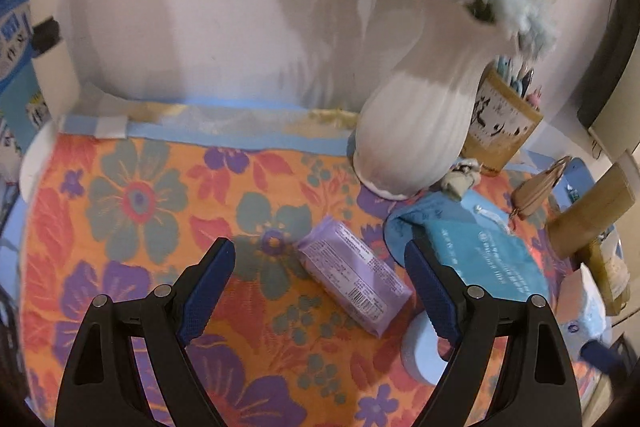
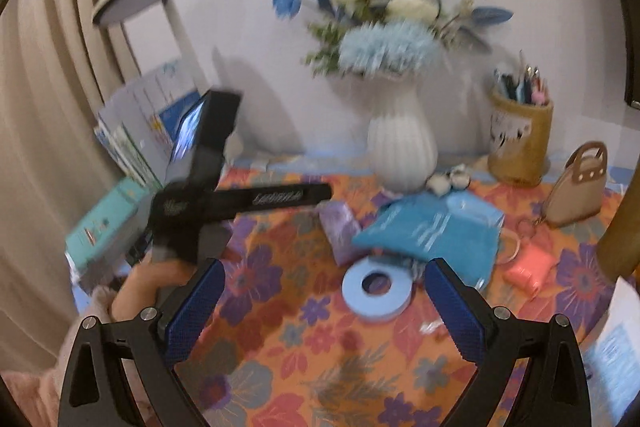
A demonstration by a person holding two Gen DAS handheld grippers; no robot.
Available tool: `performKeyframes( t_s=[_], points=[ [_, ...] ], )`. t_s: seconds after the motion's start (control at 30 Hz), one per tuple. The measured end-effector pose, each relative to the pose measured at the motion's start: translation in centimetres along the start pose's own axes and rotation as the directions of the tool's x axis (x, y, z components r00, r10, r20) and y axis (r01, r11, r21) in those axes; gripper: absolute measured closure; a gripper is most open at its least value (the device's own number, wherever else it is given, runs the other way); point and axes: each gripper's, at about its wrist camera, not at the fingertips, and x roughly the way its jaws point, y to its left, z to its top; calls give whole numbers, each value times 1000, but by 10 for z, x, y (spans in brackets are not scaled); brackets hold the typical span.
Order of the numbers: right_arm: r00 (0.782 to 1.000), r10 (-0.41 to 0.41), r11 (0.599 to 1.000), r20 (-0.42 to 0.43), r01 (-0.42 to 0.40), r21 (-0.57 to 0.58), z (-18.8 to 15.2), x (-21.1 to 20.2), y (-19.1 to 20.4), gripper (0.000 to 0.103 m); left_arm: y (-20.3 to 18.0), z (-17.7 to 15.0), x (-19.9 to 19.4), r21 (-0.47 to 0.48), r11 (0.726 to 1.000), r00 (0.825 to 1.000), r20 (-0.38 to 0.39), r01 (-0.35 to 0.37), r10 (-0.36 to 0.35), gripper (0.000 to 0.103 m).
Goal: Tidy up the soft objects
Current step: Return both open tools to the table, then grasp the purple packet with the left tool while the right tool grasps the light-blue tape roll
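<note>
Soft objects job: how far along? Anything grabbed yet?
Nothing looks done. The purple pack and blue pouch lie loose on the floral cloth, near the tape roll and vase. Left gripper and right gripper are both open and empty. All gathering remains.

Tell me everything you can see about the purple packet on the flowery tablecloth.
The purple packet is a soft, oblong pack in shiny lilac plastic wrap, with a printed label and a barcode near one end. It lies flat and diagonal on the floral tablecloth, in front of the white vase and beside the blue pouch. In the right wrist view the pouch hides part of it. Whether they touch is unclear. Nothing grips it.
</note>
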Motion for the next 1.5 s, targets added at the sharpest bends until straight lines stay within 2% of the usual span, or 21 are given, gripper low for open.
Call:
performKeyframes(
  t_s=[0.13,0.23,0.33,0.37,0.47,0.57,0.63,0.77,0.87,0.97,1.1,1.3,1.43,1.5],
  points=[
    [996,-41,998,-74,37,-44,-24,25,4,3,-7,-9,19,40,999,999,-23,32,-32,17],
    [989,-88,996,-117,85,-28,-36,46,-2,3,-6,-16,32,31,999,998,-47,35,-34,17],
    [977,-156,987,-146,158,3,-42,65,-12,3,-8,-20,32,47,999,999,-25,23,-22,17],
    [970,-180,983,-162,185,14,-44,73,-16,3,-9,-20,32,47,999,1000,-24,16,-15,15],
    [955,-222,972,-198,232,27,-44,92,-24,3,-15,-23,35,23,1000,1000,-7,20,-20,0],
    [944,-246,963,-218,263,51,-41,107,-30,3,-27,-25,42,66,996,999,-6,-53,53,1],
    [938,-273,955,-215,291,54,-38,111,-33,2,-32,-26,45,80,994,997,-10,-71,72,1],
    [954,-225,962,-199,250,109,-36,110,-47,0,-39,-26,48,103,990,995,-16,-92,94,1],
    [956,-218,963,-194,243,115,-37,107,-50,0,-41,-26,48,115,987,994,-24,-108,111,1],
    [952,-232,962,-201,256,100,-37,108,-47,0,-38,-26,50,105,984,989,-29,-144,147,1],
    [944,-254,958,-212,275,77,-36,111,-42,0,-27,-24,48,57,991,992,-22,-119,120,1],
    [938,-268,956,-220,287,62,-35,116,-41,0,-32,-25,51,75,986,988,-29,-148,150,1],
    [935,-277,954,-223,295,53,-36,115,-40,0,-24,-28,47,43,980,981,-27,-192,193,1],
    [932,-284,952,-227,302,46,-36,116,-39,0,-18,-27,45,25,982,982,-23,-188,189,1]
  ],
)
